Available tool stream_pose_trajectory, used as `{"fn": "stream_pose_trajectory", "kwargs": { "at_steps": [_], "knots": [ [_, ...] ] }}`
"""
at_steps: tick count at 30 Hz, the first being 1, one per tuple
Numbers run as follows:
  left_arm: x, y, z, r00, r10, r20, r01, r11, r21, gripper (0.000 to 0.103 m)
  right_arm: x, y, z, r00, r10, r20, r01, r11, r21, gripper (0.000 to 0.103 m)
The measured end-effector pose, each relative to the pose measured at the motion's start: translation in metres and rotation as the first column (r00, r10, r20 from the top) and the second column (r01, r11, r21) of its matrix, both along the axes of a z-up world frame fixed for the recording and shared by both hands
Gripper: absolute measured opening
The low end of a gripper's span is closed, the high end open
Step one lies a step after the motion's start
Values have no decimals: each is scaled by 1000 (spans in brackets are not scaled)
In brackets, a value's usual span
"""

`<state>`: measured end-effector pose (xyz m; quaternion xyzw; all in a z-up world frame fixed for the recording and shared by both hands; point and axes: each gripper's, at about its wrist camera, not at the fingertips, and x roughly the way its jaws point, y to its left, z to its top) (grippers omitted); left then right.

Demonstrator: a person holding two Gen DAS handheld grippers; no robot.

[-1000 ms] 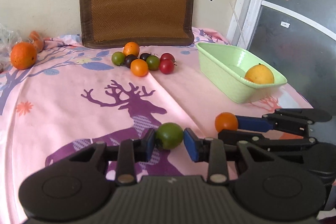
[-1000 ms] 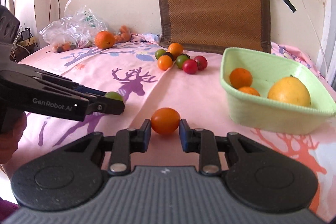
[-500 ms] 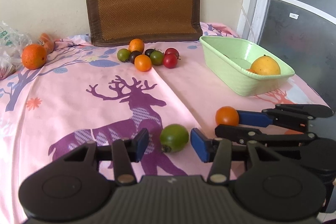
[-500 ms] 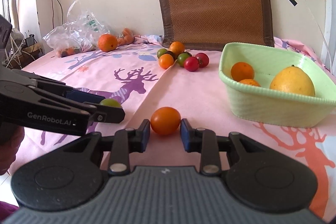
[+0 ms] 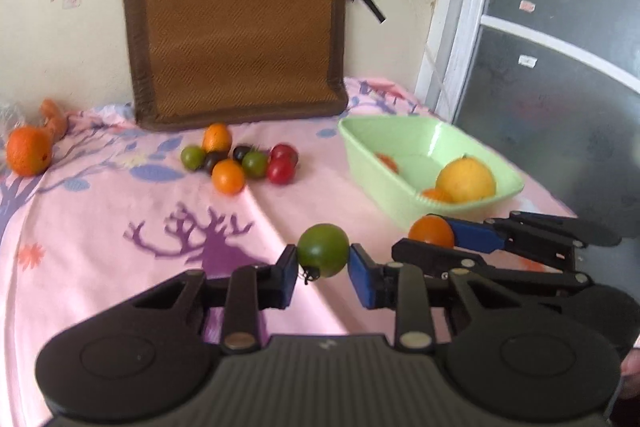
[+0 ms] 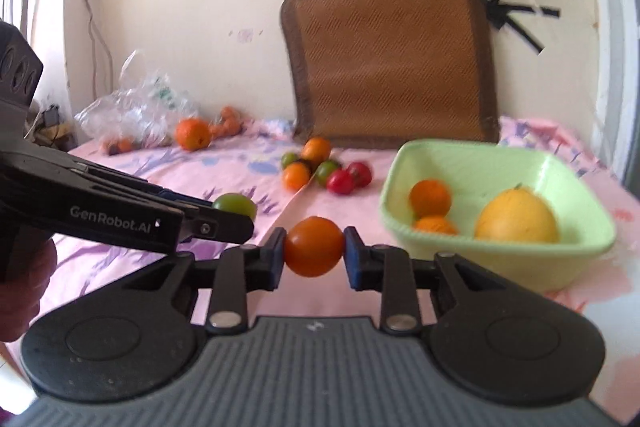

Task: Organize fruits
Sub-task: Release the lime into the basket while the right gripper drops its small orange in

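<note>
My left gripper (image 5: 323,263) has its blue pads pressed on a green tomato (image 5: 323,250), and its jaws are closing; the tomato hangs a little above the pink cloth. Just right of it, my right gripper (image 6: 314,255) pinches an orange tomato (image 6: 314,246), its jaws also closing, lifted off the cloth. In the right wrist view the left gripper (image 6: 232,217) and the green tomato (image 6: 235,203) show at the left. The light green basket (image 6: 480,255) stands to the right, holding a yellow fruit (image 6: 516,215) and two small oranges.
A pile of small tomatoes (image 5: 240,163) lies mid-table in front of a brown cushion (image 5: 236,27) leaning on the wall. An orange (image 5: 28,155) and a plastic bag (image 6: 136,107) sit at the far left. A frosted door (image 5: 560,67) borders the table's right edge.
The left jaws opened around the green tomato, then shut on it. Both grippers rose, carrying their tomatoes off the cloth, and the right one tilted upward.
</note>
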<state>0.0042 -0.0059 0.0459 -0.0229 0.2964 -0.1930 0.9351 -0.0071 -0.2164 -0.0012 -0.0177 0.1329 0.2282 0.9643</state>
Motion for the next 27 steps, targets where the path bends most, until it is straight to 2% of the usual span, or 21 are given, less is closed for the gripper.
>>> {"fn": "stream_pose_trajectory", "kwargs": {
  "at_steps": [1, 3, 5, 9, 11, 19, 21, 24, 27],
  "knots": [
    [9, -7, 8, 1000, -20, 9, 20, 1000, -19, 28, 4, -6, 4, 999, -45, 30, 45, 999, 1, 33],
    [30, -23, 19, 997, -70, 33, 71, 996, -46, 28, 19, -16, 7, 994, -102, 34, 102, 995, -5, 33],
    [51, -43, 22, 993, -109, 52, 111, 993, -36, 28, 35, -26, 6, 990, -135, 31, 135, 991, -17, 33],
    [87, -73, 9, 991, -133, 0, 133, 991, -33, 29, 58, -40, 4, 980, -195, 41, 197, 978, -68, 34],
    [97, -79, 4, 991, -130, -22, 129, 991, -41, 29, 68, -48, 2, 975, -217, 37, 219, 974, -63, 34],
    [108, -99, -8, 993, -117, -19, 118, 993, 18, 31, 91, -64, -4, 969, -247, -24, 246, 969, -19, 36],
    [108, -100, -7, 994, -112, -14, 112, 993, 25, 37, 90, -65, -5, 966, -257, -21, 257, 966, -12, 36],
    [103, -97, -5, 992, -123, -10, 123, 992, 18, 39, 86, -67, -5, 964, -267, -10, 267, 964, 5, 44],
    [92, -83, 2, 994, -111, 14, 112, 994, -12, 38, 77, -67, -1, 964, -266, 16, 266, 964, 19, 44]
  ]
}}
